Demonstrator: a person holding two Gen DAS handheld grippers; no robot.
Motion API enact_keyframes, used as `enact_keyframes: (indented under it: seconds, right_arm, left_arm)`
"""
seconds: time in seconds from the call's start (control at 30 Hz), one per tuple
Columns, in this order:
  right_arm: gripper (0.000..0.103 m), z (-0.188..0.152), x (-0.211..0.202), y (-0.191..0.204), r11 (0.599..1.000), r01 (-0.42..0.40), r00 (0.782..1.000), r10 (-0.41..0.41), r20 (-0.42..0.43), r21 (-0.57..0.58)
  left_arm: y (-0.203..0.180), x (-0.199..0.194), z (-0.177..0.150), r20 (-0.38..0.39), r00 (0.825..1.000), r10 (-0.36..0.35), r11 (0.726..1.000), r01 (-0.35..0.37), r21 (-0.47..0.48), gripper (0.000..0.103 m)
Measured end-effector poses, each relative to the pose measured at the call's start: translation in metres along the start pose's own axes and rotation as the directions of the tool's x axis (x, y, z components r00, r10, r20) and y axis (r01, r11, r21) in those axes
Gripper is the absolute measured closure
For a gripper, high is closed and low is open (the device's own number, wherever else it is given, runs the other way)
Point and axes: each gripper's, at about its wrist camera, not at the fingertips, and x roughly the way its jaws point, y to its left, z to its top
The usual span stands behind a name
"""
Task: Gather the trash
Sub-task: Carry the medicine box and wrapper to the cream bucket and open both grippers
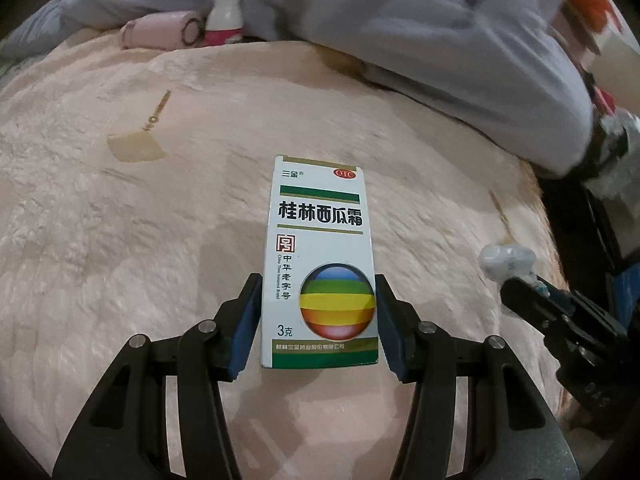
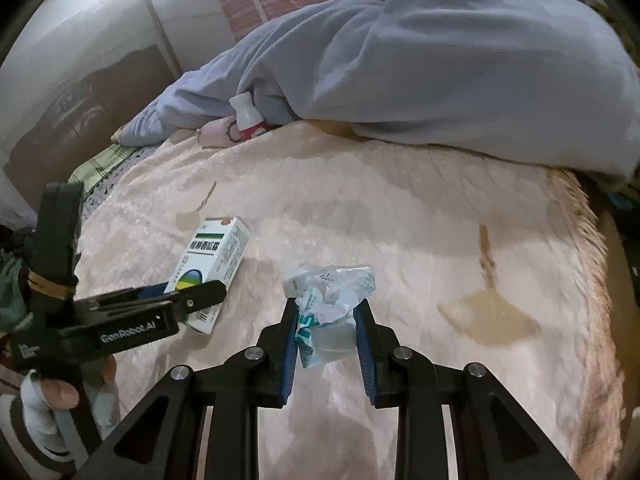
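Both of the 2 tongs are loaded: the left gripper [image 1: 318, 320] clasps a light, crushable medicine box [image 1: 320, 264] by its long sides, while the right gripper [image 2: 326, 328] pinches a soft crumpled wrapper [image 2: 332, 292] between its pads.

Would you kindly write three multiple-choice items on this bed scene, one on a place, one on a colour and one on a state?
1. Where does the small white bottle stand?
A. At the edge of the grey quilt
B. Beside the medicine box
C. On the floor

2. What colour are the gripper pads?
A. Red
B. Blue
C. Yellow

3. What does the right gripper hold?
A. Nothing
B. The box
C. A crumpled wrapper

Answers:
1 A, the bottle sits at the quilt's fold next to a pink item, far from the box.
2 B, both views show blue pads on the black fingers.
3 C, its pads press on the wrapper, while the left gripper grips the box.
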Motion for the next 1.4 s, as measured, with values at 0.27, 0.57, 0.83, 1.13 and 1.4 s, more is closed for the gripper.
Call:
enact_keyframes:
  seconds: [0.27,0.57,0.83,1.13,1.4]
  right_arm:
    - [0.077,-0.042,-0.045,-0.008,0.998,0.024,0.999,-0.025,0.019,0.058]
    - [0.077,-0.086,-0.106,-0.031,0.99,0.094,0.994,-0.1,0.051,0.109]
    - [0.077,-0.122,-0.161,-0.069,0.967,0.176,0.979,-0.191,0.065,0.186]
    - [0.077,-0.147,-0.197,-0.098,0.945,0.226,0.965,-0.25,0.075,0.238]
    - [0.077,-0.164,-0.213,-0.123,0.925,0.256,0.956,-0.286,0.068,0.281]
  left_arm:
    - [-0.043,-0.032,-0.033,0.02,0.999,-0.042,0.995,0.04,0.09,0.051]
    - [-0.107,-0.056,-0.07,0.016,0.995,-0.101,0.972,0.096,0.213,0.051]
    - [-0.16,-0.061,-0.089,0.001,0.988,-0.154,0.944,0.146,0.295,0.051]
    - [-0.197,-0.065,-0.102,-0.006,0.986,-0.168,0.919,0.159,0.36,0.051]
    - [-0.234,-0.061,-0.113,-0.036,0.98,-0.194,0.894,0.192,0.405,0.051]
